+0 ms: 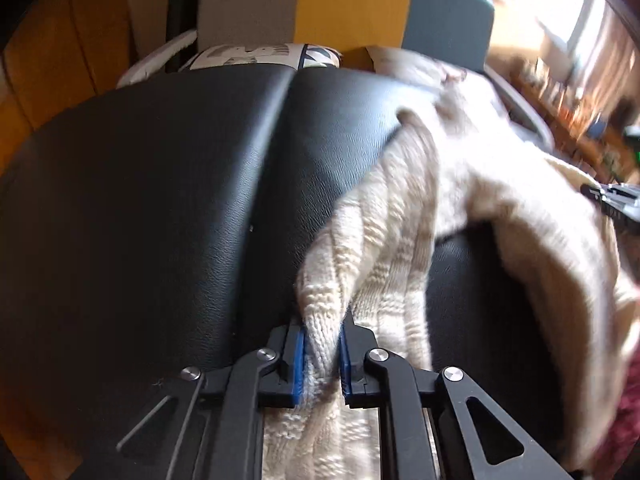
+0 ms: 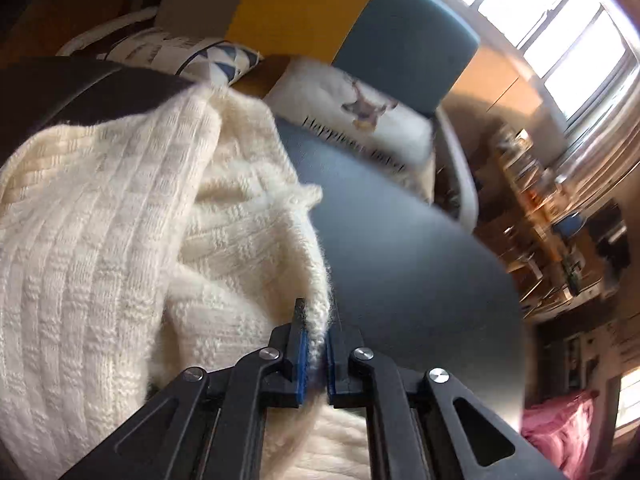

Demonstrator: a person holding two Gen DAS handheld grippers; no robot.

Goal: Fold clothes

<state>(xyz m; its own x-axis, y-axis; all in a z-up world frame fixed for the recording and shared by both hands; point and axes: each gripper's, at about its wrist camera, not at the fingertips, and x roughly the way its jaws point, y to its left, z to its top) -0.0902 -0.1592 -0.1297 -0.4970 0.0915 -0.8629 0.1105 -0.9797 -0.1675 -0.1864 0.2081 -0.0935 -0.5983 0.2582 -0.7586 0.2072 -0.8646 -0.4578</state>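
Observation:
A cream cable-knit sweater (image 1: 400, 220) drapes over a black leather cushion (image 1: 160, 200). My left gripper (image 1: 322, 354) is shut on a bunched fold of its knit, which passes between the blue pads (image 1: 298, 364). In the right wrist view the same sweater (image 2: 120, 220) lies in loose folds at the left. My right gripper (image 2: 316, 354) is shut on a thin fuzzy edge of it. The right gripper's tip (image 1: 612, 196) also shows at the far right of the left wrist view, against the sweater.
Behind the cushion stand grey, yellow and teal panels (image 1: 352, 0) and a patterned pillow (image 1: 260, 56). A white pillow with a printed animal (image 2: 360, 120) lies on the seat. A cluttered shelf (image 2: 560, 220), bright windows (image 2: 540, 12) and pink fabric (image 2: 560, 432) fill the right side.

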